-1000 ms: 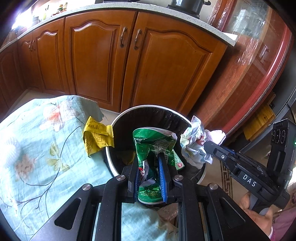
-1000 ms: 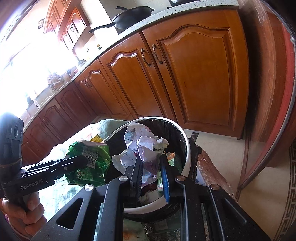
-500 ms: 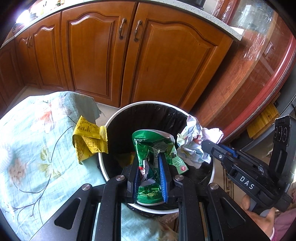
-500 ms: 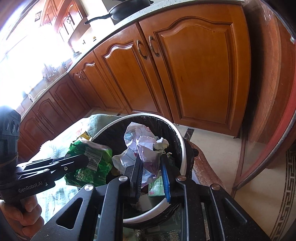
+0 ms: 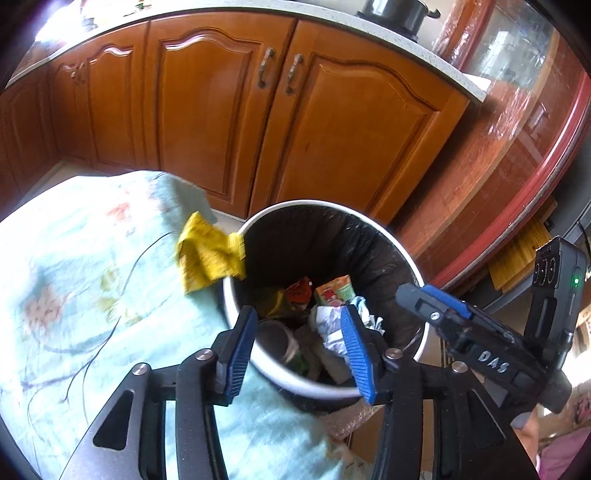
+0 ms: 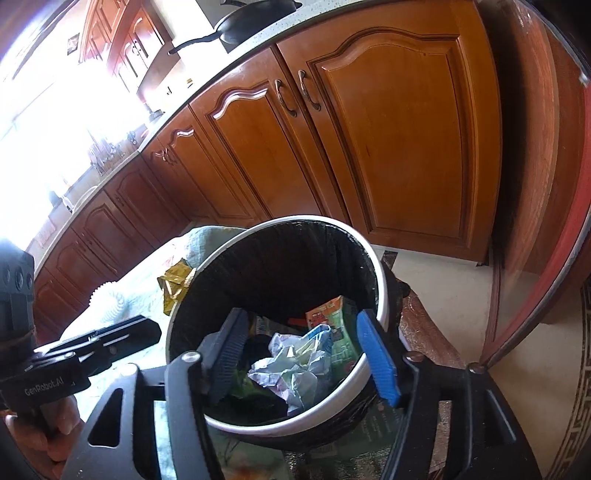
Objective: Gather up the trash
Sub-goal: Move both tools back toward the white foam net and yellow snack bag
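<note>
While both grippers hang over the trash bin (image 5: 258,354), their jaws stand wide apart with nothing held between them. The left gripper (image 5: 297,347) sits low in the middle of its own picture, and its jaws have just been opening. The blue pads (image 5: 354,354) touch no trash. The right gripper (image 6: 304,354) sits low in the middle of its picture too. Its jaws have also just been opening, and they are empty.

The bin is round with a white rim and a black bag inside. It fills the middle of both pictures. Down in the bin lies a crumpled paper ball (image 6: 291,373), white and pale blue. Beside it, toward the right, is a green wrapper (image 6: 338,343). A small red wrapper (image 5: 299,293) lies further back in the bin.

A yellow wrapper (image 5: 208,254) is still outside. It lies on the light blue flowered cloth (image 5: 92,277), touching the bin's rim on the left side of the left picture.

Brown wooden cupboards (image 5: 229,122) fill the top of both pictures. A black pan (image 6: 255,22) sits on the counter at the top of the right picture. A person's hand (image 6: 55,424) holds the left gripper at the lower left there.
</note>
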